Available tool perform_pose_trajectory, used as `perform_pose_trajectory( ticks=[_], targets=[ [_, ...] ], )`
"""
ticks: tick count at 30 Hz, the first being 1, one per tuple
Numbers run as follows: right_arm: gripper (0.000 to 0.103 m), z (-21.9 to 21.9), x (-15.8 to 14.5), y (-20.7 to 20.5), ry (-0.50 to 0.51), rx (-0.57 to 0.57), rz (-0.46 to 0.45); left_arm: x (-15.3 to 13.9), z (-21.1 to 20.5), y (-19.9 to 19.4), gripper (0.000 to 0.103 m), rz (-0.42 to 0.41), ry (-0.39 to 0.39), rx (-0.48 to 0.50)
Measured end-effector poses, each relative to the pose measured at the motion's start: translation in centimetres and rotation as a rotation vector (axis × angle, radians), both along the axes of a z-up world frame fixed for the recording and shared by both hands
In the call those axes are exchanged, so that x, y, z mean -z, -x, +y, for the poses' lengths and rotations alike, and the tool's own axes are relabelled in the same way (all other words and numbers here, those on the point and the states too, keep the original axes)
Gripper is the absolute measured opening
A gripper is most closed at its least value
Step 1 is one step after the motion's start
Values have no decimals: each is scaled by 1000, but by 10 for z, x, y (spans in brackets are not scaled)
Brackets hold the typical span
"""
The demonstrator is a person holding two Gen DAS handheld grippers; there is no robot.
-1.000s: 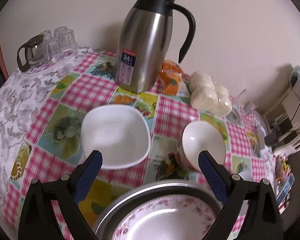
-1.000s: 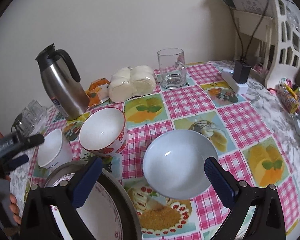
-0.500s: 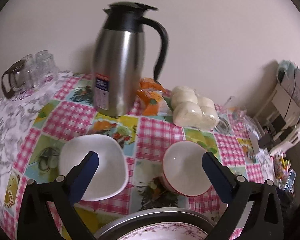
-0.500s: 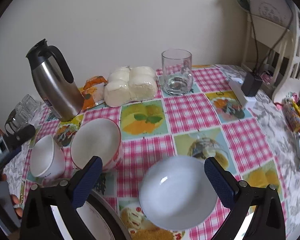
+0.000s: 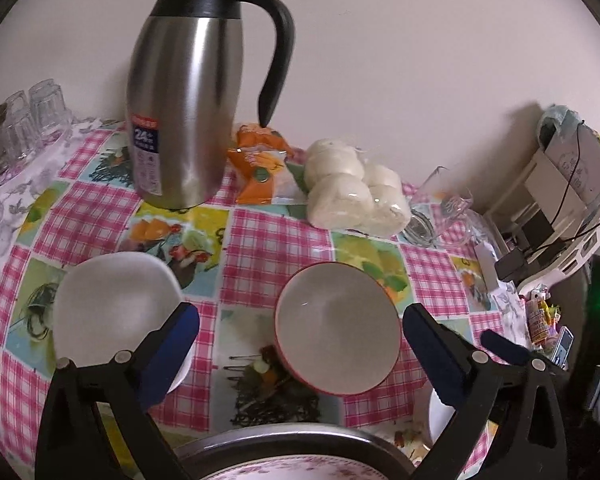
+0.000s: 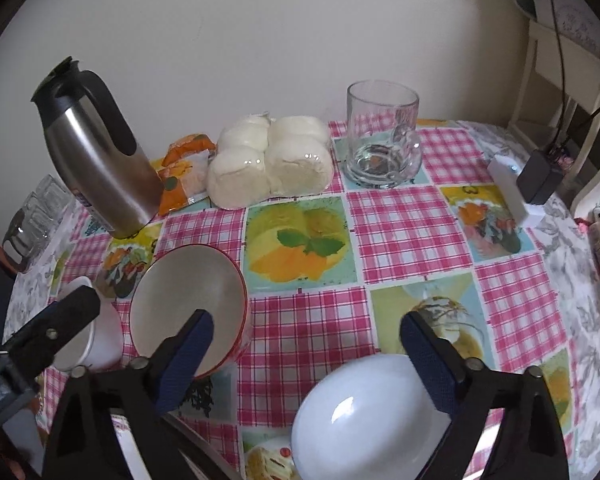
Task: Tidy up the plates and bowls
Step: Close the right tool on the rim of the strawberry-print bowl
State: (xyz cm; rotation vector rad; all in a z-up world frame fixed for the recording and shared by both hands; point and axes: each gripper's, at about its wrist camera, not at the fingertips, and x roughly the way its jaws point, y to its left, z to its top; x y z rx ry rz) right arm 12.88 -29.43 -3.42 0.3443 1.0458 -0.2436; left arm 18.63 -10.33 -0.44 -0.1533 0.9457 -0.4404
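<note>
A red-rimmed bowl (image 5: 338,328) sits on the checked tablecloth between my left gripper's (image 5: 300,344) open fingers, a little beyond them. A white squarish bowl (image 5: 112,312) lies to its left, behind the left finger. A floral plate (image 5: 300,474) in a metal pan (image 5: 284,442) lies at the bottom edge. In the right wrist view, my right gripper (image 6: 306,348) is open and empty above the cloth. The red-rimmed bowl (image 6: 188,304) is by its left finger, a pale shallow bowl (image 6: 364,412) under its right finger, the white squarish bowl (image 6: 96,340) far left.
A steel thermos jug (image 5: 188,96) stands at the back left, with an orange packet (image 5: 260,164) and bagged white buns (image 5: 352,188) beside it. A glass mug (image 6: 382,136) stands at the back. Small glasses (image 5: 20,128) sit far left. A charger block (image 6: 540,176) lies right.
Both grippers have drawn back and tilted up. The bowls and pan have slid lower in both views, and the red-rimmed bowl now lies between my left fingers. Both grippers stay open.
</note>
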Motion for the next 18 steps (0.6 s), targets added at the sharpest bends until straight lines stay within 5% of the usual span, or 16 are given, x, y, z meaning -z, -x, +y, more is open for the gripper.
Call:
perform_pose_trajectory(
  ticks=[3,7,12,18],
  targets=[
    [79,3,6,-8,-13,-15,11,5,-7,-4,75,18,-11,8],
    [73,11,14,-16,-24,-42,20,20,-14,-10,66,74,-2,36],
    [56,21,27,-25,-49,-73,45,33,-20,-12,39,112,-6,53],
    [32,26,34,-30,-69,-90,50,41,-26,-13,26,124,-18,73]
  ],
)
